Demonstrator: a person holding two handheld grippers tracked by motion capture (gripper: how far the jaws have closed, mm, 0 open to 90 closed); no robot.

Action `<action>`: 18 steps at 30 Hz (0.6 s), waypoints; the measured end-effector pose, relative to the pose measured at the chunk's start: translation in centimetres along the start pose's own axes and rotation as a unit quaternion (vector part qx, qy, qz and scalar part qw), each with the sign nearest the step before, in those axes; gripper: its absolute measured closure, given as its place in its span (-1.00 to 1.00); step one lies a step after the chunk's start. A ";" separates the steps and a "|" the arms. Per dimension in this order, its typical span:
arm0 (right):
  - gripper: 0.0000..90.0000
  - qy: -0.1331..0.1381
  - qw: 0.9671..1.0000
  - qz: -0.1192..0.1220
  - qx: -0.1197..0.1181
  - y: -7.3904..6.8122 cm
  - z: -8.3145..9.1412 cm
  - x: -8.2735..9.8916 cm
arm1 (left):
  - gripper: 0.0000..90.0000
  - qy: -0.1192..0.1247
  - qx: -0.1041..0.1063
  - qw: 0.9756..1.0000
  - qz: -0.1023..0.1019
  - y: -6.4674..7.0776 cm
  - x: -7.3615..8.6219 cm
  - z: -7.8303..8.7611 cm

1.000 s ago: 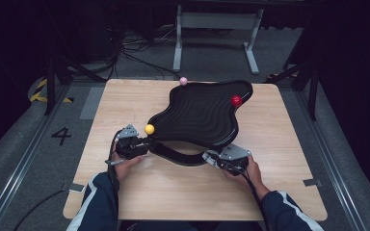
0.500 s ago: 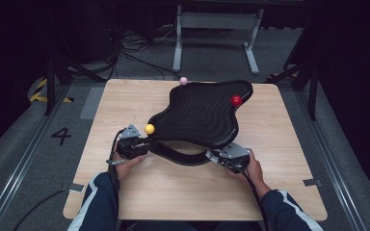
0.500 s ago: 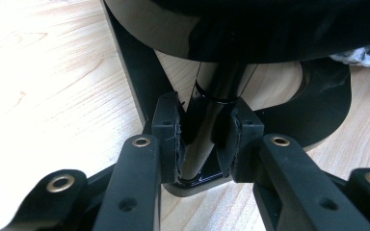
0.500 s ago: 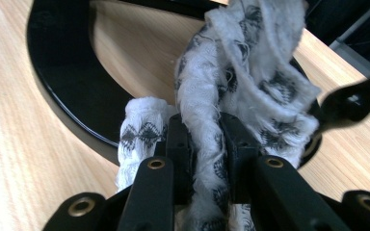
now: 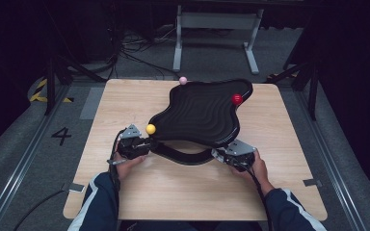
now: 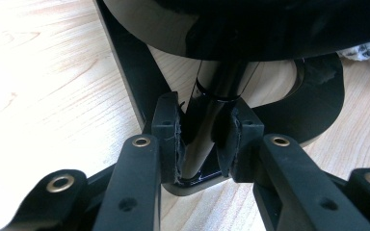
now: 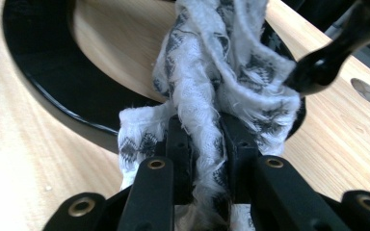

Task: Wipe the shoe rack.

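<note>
1. Clamps left tongs (image 6: 204, 139) shut on black post (image 6: 212, 96) under the wavy tray's (image 5: 197, 113) near-left corner.
2. Pinches white patterned cloth (image 7: 207, 72) in closed right tongs (image 7: 207, 139), near-right of tray.
3. Keeps yellow ball (image 5: 150, 129) unmoved at tray's left edge; likely no tilt begun.

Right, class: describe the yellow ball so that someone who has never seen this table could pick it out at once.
Start from the wooden table and find the wavy black tray on it. The yellow ball sits at the tray's near left corner, just beyond the left claw. The red ball lies on the tray's far right, the pink ball at its far edge.
</note>
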State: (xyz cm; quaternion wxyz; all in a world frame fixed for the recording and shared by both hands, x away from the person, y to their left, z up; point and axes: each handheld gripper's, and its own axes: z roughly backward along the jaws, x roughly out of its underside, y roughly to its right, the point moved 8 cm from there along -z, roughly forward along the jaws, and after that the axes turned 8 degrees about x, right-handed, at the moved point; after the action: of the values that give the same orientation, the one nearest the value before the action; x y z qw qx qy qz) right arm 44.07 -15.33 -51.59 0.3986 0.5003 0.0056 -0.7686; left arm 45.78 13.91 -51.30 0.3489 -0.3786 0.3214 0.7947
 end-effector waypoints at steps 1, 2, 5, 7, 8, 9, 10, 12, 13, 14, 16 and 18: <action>0.70 0.002 1.000 0.004 -0.004 -0.3 0.1 -0.1 | 0.58 0.000 0.000 1.000 0.000 0.0 0.0 0.0; 0.70 0.002 1.000 0.004 -0.004 -0.3 0.1 -0.1 | 0.58 0.000 0.000 1.000 0.000 0.0 0.0 0.0; 0.70 0.004 1.000 0.007 -0.007 -0.7 0.2 -0.2 | 0.58 0.002 -0.001 1.000 -0.003 0.0 0.0 -0.1; 0.70 0.002 1.000 0.011 -0.006 -0.6 0.2 -0.2 | 0.58 0.003 -0.001 1.000 -0.004 0.0 -0.1 -0.1; 0.70 0.001 1.000 0.007 -0.005 -0.6 0.2 -0.1 | 0.58 0.003 -0.002 1.000 -0.004 0.0 -0.1 -0.1; 0.70 -0.001 1.000 0.009 0.000 -0.4 0.2 -0.1 | 0.58 0.002 -0.003 1.000 -0.005 0.0 -0.1 -0.1; 0.71 -0.004 1.000 0.018 0.008 -0.1 0.1 -0.1 | 0.58 0.002 -0.002 1.000 -0.005 0.0 -0.1 -0.1; 0.71 -0.004 1.000 0.008 0.018 0.8 0.3 -0.2 | 0.58 0.001 -0.002 1.000 -0.006 0.0 -0.1 -0.1; 0.71 -0.003 1.000 -0.001 0.018 1.1 0.3 -0.1 | 0.58 -0.001 -0.001 1.000 -0.005 0.0 0.0 -0.1; 0.71 -0.004 1.000 -0.009 0.018 1.5 0.3 0.1 | 0.58 -0.003 0.000 1.000 -0.006 0.1 0.0 -0.1; 0.71 -0.009 1.000 -0.012 0.022 1.8 0.2 0.4 | 0.58 0.000 0.002 1.000 -0.006 0.1 -0.1 -0.2; 0.71 -0.009 1.000 -0.013 0.025 1.9 0.2 0.5 | 0.58 0.001 0.002 1.000 -0.006 0.2 -0.1 -0.3</action>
State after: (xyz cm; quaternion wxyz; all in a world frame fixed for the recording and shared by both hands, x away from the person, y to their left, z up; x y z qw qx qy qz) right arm 45.02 -17.03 -51.12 0.3755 0.5029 -0.0110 -0.7785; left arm 45.81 13.56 -51.32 0.3545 -0.3802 0.3212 0.7916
